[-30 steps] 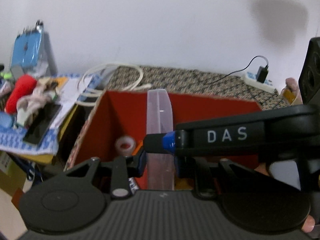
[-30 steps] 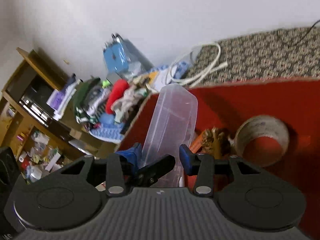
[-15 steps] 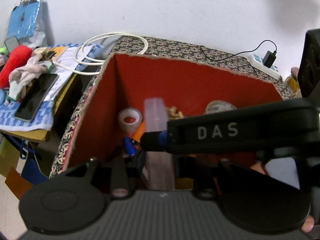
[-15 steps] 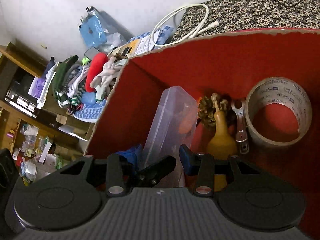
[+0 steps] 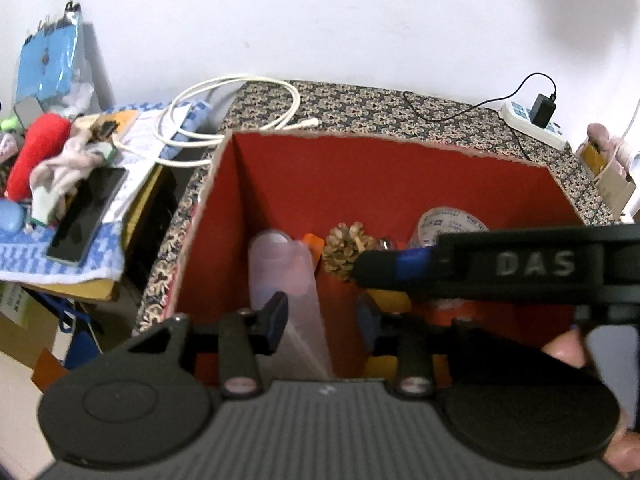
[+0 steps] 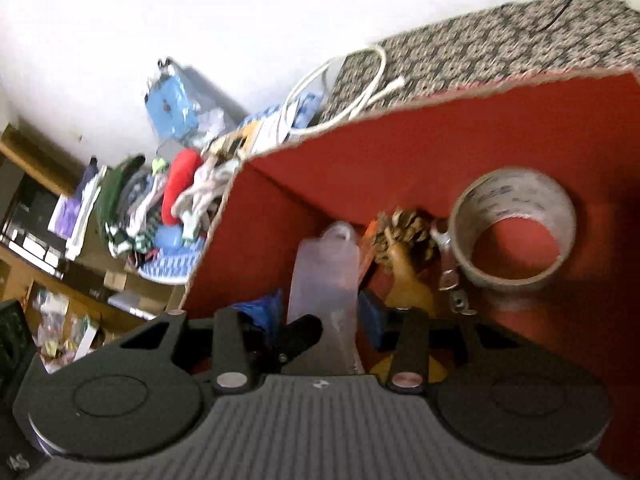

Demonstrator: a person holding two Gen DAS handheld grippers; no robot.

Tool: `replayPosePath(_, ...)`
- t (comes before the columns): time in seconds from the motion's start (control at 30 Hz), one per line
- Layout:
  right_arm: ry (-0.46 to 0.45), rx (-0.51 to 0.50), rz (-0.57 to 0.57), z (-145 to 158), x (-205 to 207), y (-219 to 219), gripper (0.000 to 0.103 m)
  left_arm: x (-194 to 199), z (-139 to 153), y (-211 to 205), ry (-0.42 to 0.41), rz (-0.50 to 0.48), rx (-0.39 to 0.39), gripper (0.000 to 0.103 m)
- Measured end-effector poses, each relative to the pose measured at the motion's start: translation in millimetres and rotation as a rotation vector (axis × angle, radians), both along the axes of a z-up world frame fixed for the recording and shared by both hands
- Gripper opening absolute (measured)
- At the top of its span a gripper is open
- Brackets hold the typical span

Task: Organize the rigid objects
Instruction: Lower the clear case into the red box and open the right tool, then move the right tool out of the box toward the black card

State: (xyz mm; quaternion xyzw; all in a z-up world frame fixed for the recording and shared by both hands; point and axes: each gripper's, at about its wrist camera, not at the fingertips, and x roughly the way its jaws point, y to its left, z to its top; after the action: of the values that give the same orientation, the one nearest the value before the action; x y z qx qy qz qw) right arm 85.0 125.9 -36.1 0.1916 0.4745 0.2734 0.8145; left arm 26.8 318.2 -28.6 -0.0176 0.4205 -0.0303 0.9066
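A: What's biggest here?
B: The red-lined box (image 5: pixel 400 184), on the patterned bed (image 5: pixel 380 108).
A: The clear plastic container (image 6: pixel 324 280)?
B: Inside the box by its left wall, beside a tape roll (image 6: pixel 516 232) and pinecone (image 5: pixel 348 248).
A: The claws?
B: The left claw (image 5: pixel 322 322) is open around the container, not touching. The right claw (image 6: pixel 320 316) is also spread, the container between its fingers.
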Motion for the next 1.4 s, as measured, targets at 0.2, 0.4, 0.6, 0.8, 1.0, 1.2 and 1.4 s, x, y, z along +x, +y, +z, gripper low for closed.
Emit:
replayPosePath(0.2,-0.057,-0.004,-0.073,17.5,-9.9,-20.5,0.028,-3.5,10.7,-16.6,-0.009,-0.029,0.062,0.047)
replayPosePath(0.4,-0.109,-0.014,-0.123,33.0,-21.4,-39.2,0.028,-6.4,20.4,-36.9,-0.004,-0.066,0.074,0.053)
replayPosePath(0.6,-0.142,-0.021,-0.166,43.1,-32.3,-60.7,0.028,-10.5,28.1,-60.7,-0.009,-0.086,0.087,0.057)
replayPosePath(0.8,-0.156,-0.003,-0.194,47.6,-42.5,-89.6,0.028,-15.9,34.1,-91.2,-0.02,-0.086,0.111,0.058)
replayPosePath(1.0,-0.16,0.015,-0.214,50.3,-50.1,-123.1,0.028,-23.4,38.4,-127.8,-0.025,-0.09,0.134,0.059)
replayPosePath(1.2,-0.155,0.016,-0.226,50.0,-54.4,-160.8,0.028,-28.1,41.7,-166.1,-0.034,-0.098,0.151,0.06)
replayPosePath(1.4,-0.16,-0.008,-0.24,50.6,-56.7,-196.5,0.028,-28.8,44.3,-205.6,-0.043,-0.116,0.15,0.061)
